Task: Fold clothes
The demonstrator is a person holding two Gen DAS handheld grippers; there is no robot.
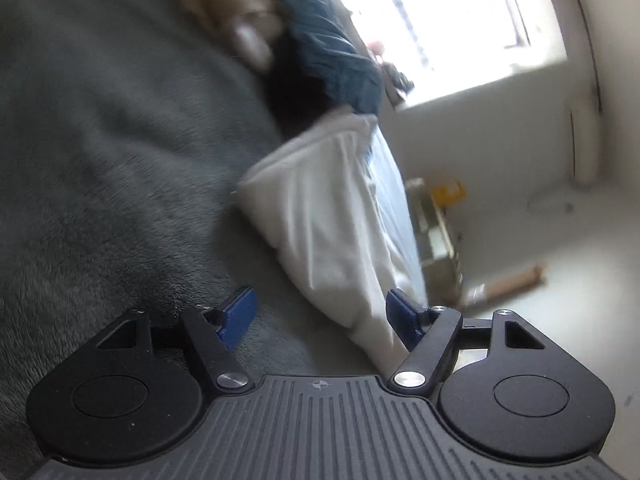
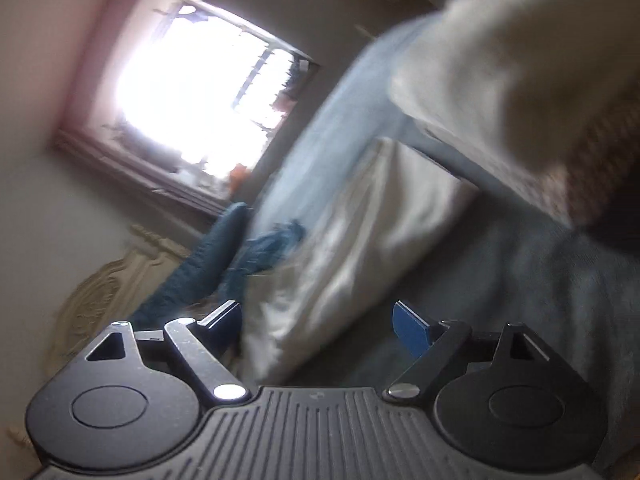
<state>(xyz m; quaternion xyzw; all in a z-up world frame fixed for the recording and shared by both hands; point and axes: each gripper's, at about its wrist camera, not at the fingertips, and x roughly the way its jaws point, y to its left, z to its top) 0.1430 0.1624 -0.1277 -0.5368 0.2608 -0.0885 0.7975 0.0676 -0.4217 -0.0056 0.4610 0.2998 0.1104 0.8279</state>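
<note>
Both views smeared by motion blur, tilted hard.

Left wrist view: left claw (image 1: 320, 318) spread wide, blue pads (image 1: 237, 316) well apart, nothing pinched. Below and beyond, a grey fleece blanket (image 1: 112, 160) covering the bed, filling the left half of the frame. On it, toward the bed's edge, a folded white garment (image 1: 328, 224), long and narrow, near end reaching down between the fingers and lying close against the right-hand pad; contact there cannot be told through the blur, no squeeze visible. Farther along the bed, a dark blue knitted cloth (image 1: 332, 40) bunched up, a black item (image 1: 288, 96) just beside it, something beige and blurred beyond, not identifiable. Bright window (image 1: 440, 20) at upper right, pale wall beneath, pale floor (image 1: 560, 280) at right with a cardboard tube (image 1: 516, 282) lying on it and a small yellow object (image 1: 450, 192) near the bed's side.

Right wrist view: right claw (image 2: 322, 324) likewise released, fingers far apart, empty. Same white garment (image 2: 360, 240) ahead, stretching away up the middle, near end just inside the left finger; touching or not, unclear. Grey blanket (image 2: 540, 300) to the right of it. Large pale blurred cloth mass (image 2: 520, 60) close to the lens at upper right, with a patterned brownish patch at its lower edge. Dark blue knit (image 2: 208, 264) left of the white garment, carved cream panel (image 2: 112, 288) behind it, overexposed window (image 2: 192, 92) in a pinkish wall above.
</note>
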